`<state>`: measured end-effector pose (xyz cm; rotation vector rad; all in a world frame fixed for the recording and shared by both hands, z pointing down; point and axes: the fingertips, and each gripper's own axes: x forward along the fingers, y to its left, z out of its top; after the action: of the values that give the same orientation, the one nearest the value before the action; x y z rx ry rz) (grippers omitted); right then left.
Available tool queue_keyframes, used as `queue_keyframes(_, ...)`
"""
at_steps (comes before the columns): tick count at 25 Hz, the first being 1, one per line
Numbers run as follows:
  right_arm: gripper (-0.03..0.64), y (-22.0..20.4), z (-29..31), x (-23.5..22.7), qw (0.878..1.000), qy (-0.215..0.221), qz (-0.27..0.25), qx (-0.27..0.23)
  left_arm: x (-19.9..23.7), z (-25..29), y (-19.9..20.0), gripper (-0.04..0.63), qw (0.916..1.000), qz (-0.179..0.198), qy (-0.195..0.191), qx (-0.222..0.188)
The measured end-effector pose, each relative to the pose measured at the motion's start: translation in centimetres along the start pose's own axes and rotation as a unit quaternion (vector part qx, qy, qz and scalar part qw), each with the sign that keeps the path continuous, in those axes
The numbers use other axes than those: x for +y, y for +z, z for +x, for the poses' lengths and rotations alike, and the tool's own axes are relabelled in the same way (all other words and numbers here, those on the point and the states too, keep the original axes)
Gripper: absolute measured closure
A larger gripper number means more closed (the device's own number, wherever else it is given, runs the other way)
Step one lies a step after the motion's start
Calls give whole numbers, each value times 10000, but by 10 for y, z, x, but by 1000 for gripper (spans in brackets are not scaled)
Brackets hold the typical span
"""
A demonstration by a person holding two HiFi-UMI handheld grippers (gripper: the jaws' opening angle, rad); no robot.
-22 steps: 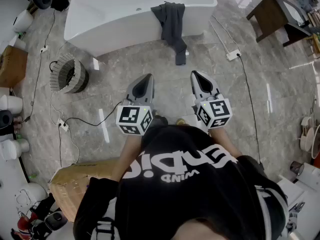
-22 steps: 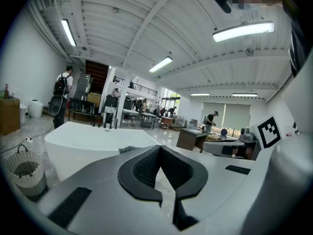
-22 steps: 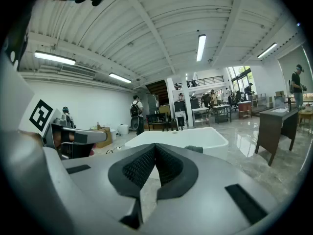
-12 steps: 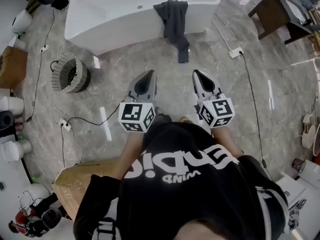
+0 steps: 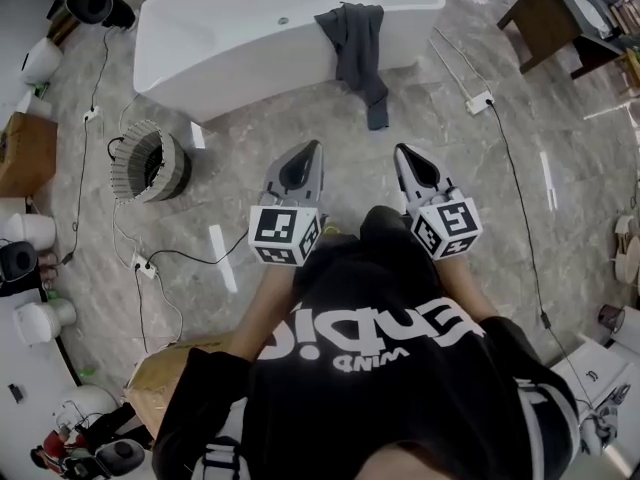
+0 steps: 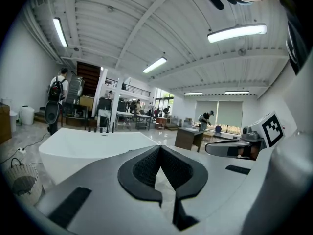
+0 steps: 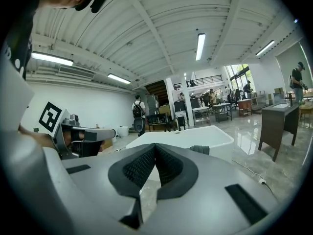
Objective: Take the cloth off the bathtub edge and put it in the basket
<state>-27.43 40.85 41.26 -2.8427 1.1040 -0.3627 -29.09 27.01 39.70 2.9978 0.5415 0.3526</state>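
Floor [image 5: 300, 118]: grey marbled stone, polished, with light glare. A white freestanding bathtub [image 5: 250, 28] stands on it at the far side of the head view. The room is a large open hall with a white ribbed ceiling and strip lights.

Cloth [image 5: 358, 43]: dark grey, draped over the near rim of the bathtub towards its right end, with a tail hanging down the outer wall to the floor.

Basket [image 5: 148, 163]: round and woven, standing on the floor just off the left end of the bathtub, well apart from the cloth.

A cardboard box [image 5: 175, 368] sits by my left side and a dark wooden table [image 5: 545, 13] stands far right. A white power strip [image 5: 480, 101] lies on the floor to the right of the bathtub, with a black cable running from it.

My left gripper [image 5: 316, 148] and my right gripper [image 5: 402, 152] are held side by side in front of me, pointing towards the bathtub and short of it. Each gripper view shows its ribbed pads meeting at the tips with nothing between them. Both are closed and empty.

View differences: only the head view shows the floor layout and the cloth's hanging tail. Only the gripper views show the ceiling, the distant workbenches and a person with a backpack [image 6: 57, 89]. The left gripper view takes in the basket but not the cloth. The right gripper view catches the cloth on the rim but not the basket.
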Motion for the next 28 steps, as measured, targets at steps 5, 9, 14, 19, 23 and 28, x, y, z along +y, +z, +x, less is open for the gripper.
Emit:
queue_keyframes(5, 603, -1, 10, -7, 9999, -97, 45, 77, 12, 12, 0, 583, 10000, -57, -40, 37)
queue_keyframes(9, 603, 2, 26, -20, 9998, -162, 52, 57, 22, 31, 4, 583, 10000, -33, -78, 29)
queue_keyframes(14, 603, 3, 58, -37, 9999, -111, 96, 23, 39, 62, 9, 583, 9999, -12, -107, 37)
queue_keyframes(19, 603, 12, 100, -66, 9999, -111, 86, -20, 63, 105, 15, 583, 9999, 1, -83, 93)
queue_keyframes(23, 603, 25, 134, -94, 9998, -111, 136, 5, 79, 143, 28, 583, 9999, -13, -114, 119)
queue_keyframes(28, 603, 48, 177, -136, 9999, -99, 113, -12, 99, 197, 47, 583, 9998, -44, -156, 95)
